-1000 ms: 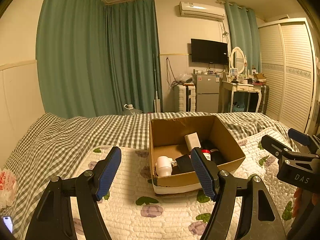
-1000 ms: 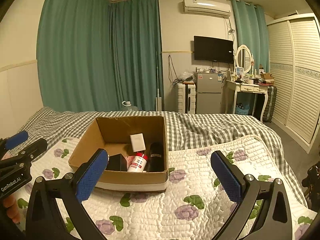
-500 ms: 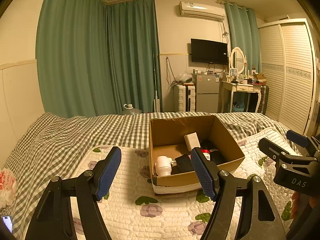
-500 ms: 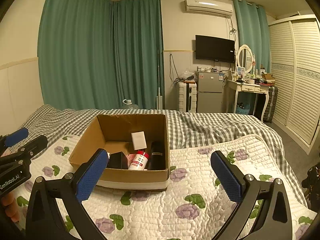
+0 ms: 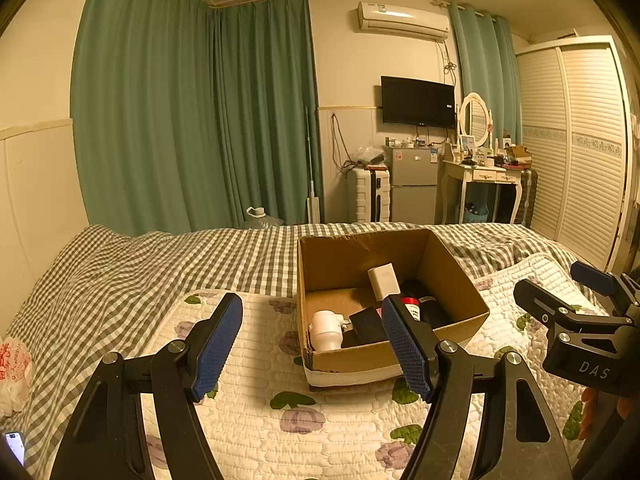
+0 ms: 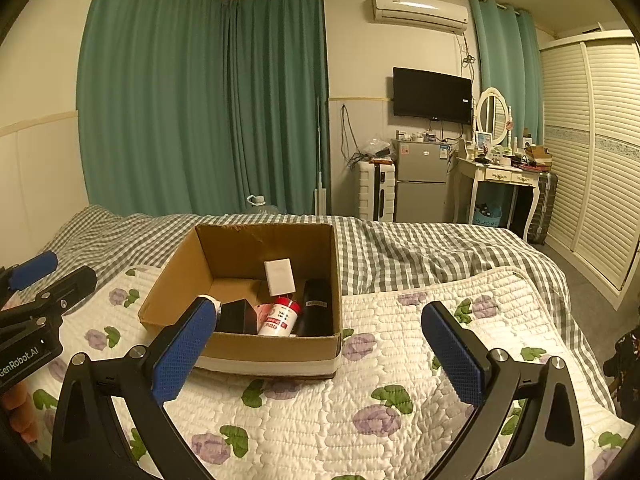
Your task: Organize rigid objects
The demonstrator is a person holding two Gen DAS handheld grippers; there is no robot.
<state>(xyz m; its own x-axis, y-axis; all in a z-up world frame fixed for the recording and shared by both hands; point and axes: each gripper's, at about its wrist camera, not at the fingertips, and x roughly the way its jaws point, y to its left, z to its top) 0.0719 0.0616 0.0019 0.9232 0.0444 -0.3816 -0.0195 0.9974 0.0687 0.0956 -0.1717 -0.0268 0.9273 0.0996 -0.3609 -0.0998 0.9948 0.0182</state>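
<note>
Cardboard box (image 6: 256, 340) sits open-topped on the floral quilt (image 6: 400, 420), holding five items: one white square box (image 6: 279, 277) leaning upright, one red-capped white bottle (image 6: 280, 317) tilted cap-up, one black bottle (image 6: 317, 312) lying lengthwise, one black box (image 6: 237, 316), one white jar (image 5: 326, 330). Left gripper (image 5: 312, 346) and right gripper (image 6: 320, 354) both hang spread wide, empty.

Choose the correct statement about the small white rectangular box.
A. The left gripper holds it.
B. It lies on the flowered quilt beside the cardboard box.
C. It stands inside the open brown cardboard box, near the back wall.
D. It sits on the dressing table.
C: the small white rectangular box stands inside the open brown cardboard box, behind the white bottle with the red cap.
</note>
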